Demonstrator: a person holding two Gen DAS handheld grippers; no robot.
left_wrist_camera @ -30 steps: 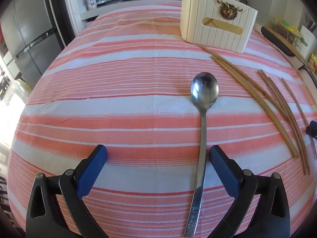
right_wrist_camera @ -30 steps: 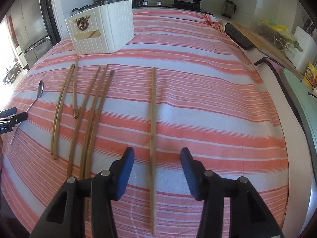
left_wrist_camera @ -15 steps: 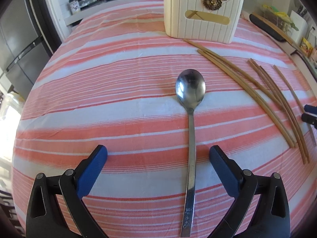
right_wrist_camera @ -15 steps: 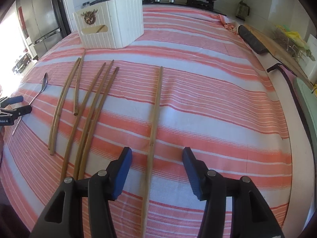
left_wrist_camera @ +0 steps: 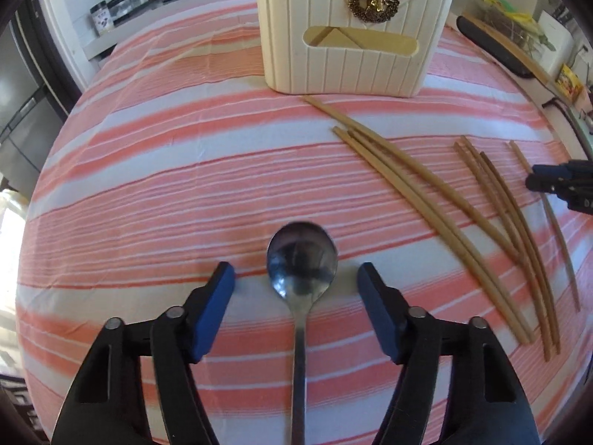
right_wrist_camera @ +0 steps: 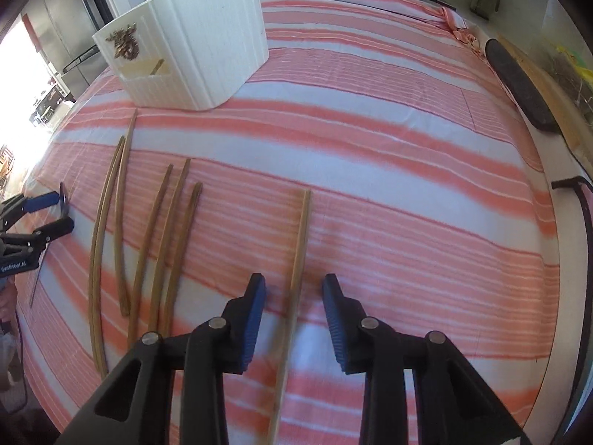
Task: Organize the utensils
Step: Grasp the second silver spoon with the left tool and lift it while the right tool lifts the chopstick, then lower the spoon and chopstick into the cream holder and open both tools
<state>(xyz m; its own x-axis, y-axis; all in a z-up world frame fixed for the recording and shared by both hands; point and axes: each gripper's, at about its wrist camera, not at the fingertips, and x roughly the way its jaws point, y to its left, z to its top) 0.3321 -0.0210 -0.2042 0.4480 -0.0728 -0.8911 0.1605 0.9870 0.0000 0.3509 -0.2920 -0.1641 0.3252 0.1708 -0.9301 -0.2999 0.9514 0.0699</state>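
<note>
A steel spoon [left_wrist_camera: 302, 259] lies on the striped tablecloth [left_wrist_camera: 166, 185], bowl toward the white ribbed holder [left_wrist_camera: 352, 55]. My left gripper [left_wrist_camera: 295, 278] straddles the spoon where bowl meets handle. Its jaws are closing, and the blue pads [left_wrist_camera: 215, 307] stand clear of the metal. In the right wrist view a lone wooden chopstick [right_wrist_camera: 302, 237] runs between the fingers of my right gripper [right_wrist_camera: 294, 289]. Those jaws are closing too, with a gap on each side of the stick. Several more chopsticks [right_wrist_camera: 148, 241] lie to its left, before the holder [right_wrist_camera: 192, 48].
The loose chopsticks [left_wrist_camera: 426, 193] fan out between the spoon and the right gripper [left_wrist_camera: 537, 181]. The left gripper [right_wrist_camera: 63, 210] shows at the left edge. A dark oblong object [right_wrist_camera: 519, 81] and a wooden board line the right side. Jars [left_wrist_camera: 102, 18] and a refrigerator [left_wrist_camera: 22, 111] stand behind.
Both grippers slid forward toward the holder along their utensils, the left from the spoon's handle up to its bowl. Both pairs of jaws have narrowed.
</note>
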